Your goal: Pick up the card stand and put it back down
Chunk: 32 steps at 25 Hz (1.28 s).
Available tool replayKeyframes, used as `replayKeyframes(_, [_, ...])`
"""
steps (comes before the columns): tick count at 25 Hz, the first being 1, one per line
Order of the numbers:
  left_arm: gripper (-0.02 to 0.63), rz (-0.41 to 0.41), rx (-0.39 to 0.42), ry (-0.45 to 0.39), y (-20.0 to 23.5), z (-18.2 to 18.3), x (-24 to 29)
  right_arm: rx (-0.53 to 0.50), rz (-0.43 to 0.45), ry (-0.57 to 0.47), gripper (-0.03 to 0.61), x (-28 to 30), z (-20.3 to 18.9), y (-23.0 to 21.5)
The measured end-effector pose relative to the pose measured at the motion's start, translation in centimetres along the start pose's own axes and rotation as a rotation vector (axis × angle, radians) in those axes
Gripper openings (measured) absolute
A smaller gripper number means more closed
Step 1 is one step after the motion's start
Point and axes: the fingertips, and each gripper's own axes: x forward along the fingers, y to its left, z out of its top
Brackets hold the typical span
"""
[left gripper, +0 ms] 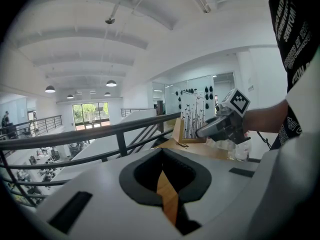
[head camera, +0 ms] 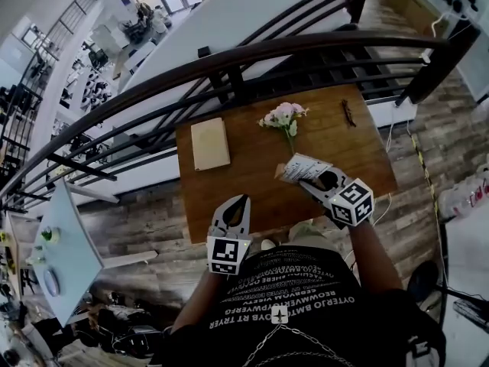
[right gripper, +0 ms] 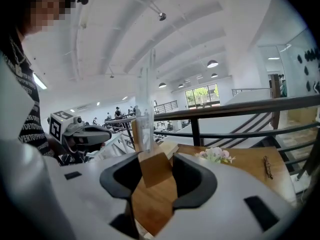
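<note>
The card stand (head camera: 299,167) is a small wooden block (right gripper: 155,168) with an upright clear holder (right gripper: 145,116). Its white card has black plant print (left gripper: 192,120). My right gripper (head camera: 309,180) is shut on the block, pads on both its sides (right gripper: 156,166). It holds the stand tilted over the near right part of the wooden table (head camera: 252,182). My left gripper (head camera: 238,202) hangs over the table's front edge to the left, shut and holding nothing (left gripper: 162,154). The left gripper view shows the right gripper (left gripper: 220,125) at the stand.
A tan book (head camera: 210,144) lies at the table's back left. A pink flower bunch (head camera: 284,117) and a pair of glasses (head camera: 348,113) lie at the back. A dark metal railing (head camera: 229,60) runs just behind the table, over a drop to the floor below.
</note>
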Motion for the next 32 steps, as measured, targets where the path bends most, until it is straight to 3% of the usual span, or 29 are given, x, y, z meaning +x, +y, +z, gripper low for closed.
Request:
replayKeyframes(17, [0.02, -0.01, -0.016, -0.008, 0.0, 0.0, 0.1, -0.06, -0.011, -0.033, 0.186, -2.1, 3.8, 0.7])
replayKeyframes(32, [0.02, -0.002, -0.04, 0.002, 0.3, -0.3, 0.4, -0.026, -0.011, -0.024, 0.186, -1.7, 3.2, -0.8])
